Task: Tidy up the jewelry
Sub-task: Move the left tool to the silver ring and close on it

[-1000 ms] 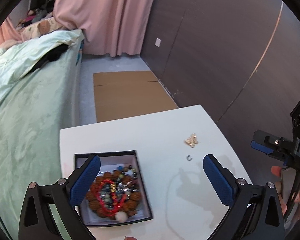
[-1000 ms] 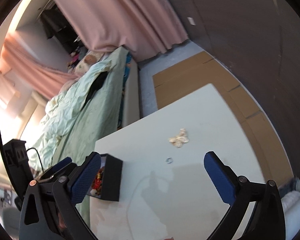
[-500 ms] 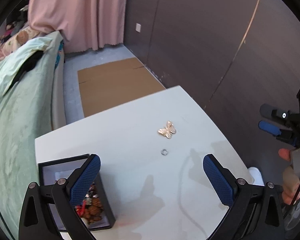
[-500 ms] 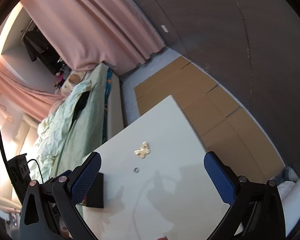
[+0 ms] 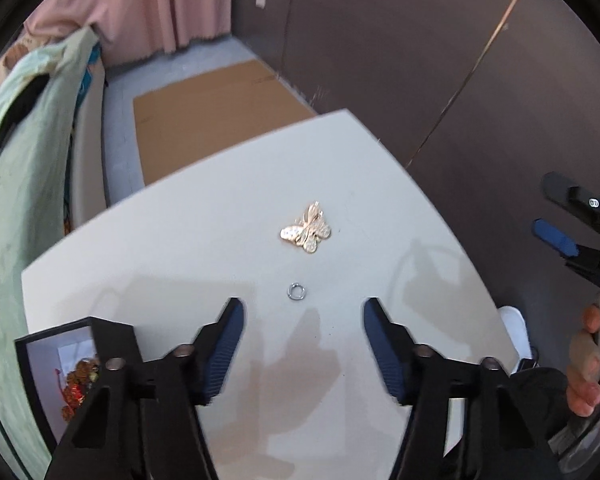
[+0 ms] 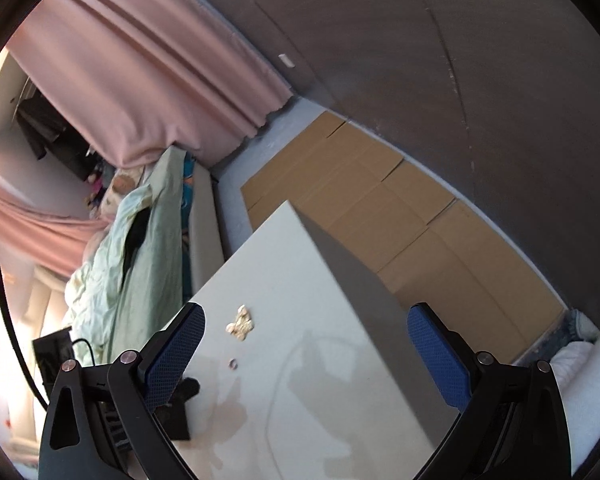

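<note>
A gold butterfly brooch (image 5: 306, 232) and a small silver ring (image 5: 296, 291) lie on the white table (image 5: 180, 256). My left gripper (image 5: 303, 336) is open and empty, hovering just short of the ring. A black jewelry box (image 5: 56, 376) with red and brown beads sits at the lower left, behind the left finger. In the right wrist view my right gripper (image 6: 304, 344) is open and empty above the table's right side; the brooch (image 6: 240, 323) and ring (image 6: 232, 364) lie near its left finger. The right gripper also shows in the left wrist view (image 5: 572, 228).
A bed with a green cover (image 5: 16, 168) runs along the left of the table. Flat cardboard (image 5: 220, 108) lies on the floor beyond it. A dark wall (image 5: 420, 60) and pink curtain (image 5: 140, 4) stand behind. The table edge (image 6: 340, 264) drops off at the right.
My left gripper has swung right from over the jewelry box towards the ring and brooch, and its fingers have narrowed. The right gripper has tilted further away to the right.
</note>
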Available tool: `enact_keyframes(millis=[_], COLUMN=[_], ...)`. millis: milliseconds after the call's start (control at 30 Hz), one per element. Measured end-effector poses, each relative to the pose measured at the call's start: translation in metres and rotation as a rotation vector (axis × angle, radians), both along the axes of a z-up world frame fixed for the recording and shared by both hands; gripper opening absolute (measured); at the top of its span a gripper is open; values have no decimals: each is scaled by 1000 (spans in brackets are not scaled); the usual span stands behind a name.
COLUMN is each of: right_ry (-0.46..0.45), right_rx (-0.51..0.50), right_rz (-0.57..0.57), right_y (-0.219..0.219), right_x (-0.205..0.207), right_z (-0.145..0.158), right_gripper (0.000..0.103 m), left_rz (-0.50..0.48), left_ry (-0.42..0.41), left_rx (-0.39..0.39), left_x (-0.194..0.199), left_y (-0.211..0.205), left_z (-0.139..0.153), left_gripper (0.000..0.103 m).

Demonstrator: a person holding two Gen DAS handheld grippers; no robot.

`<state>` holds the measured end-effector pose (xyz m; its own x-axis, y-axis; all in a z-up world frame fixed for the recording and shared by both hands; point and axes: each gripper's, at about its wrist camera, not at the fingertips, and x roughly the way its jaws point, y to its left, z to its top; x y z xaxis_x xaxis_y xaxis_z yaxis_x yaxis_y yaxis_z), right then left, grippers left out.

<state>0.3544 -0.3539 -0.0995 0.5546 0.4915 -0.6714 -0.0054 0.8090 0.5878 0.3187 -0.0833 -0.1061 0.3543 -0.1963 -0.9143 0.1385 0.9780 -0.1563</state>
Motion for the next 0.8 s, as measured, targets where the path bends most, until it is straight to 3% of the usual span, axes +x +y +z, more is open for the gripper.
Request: enact_keyframes(millis=[367, 500, 567, 800], right_ry=[62, 101, 111, 108], right_rx=[18, 33, 25, -16], right_rz=[37, 32, 29, 53], right_y=[6, 2, 2, 14], right_x=[13, 15, 16, 17], right_z=[-17, -25, -27, -24], right_gripper=[100, 86, 86, 85], left_rz=[8, 1, -1, -3], left_ry=[74, 75, 82, 80], left_rx=[24, 49, 56, 79], left_x=[23, 25, 26, 26], left_y=[-9, -11, -12, -12], left_z=[-27, -30, -34, -40], left_gripper=[31, 31, 30, 13])
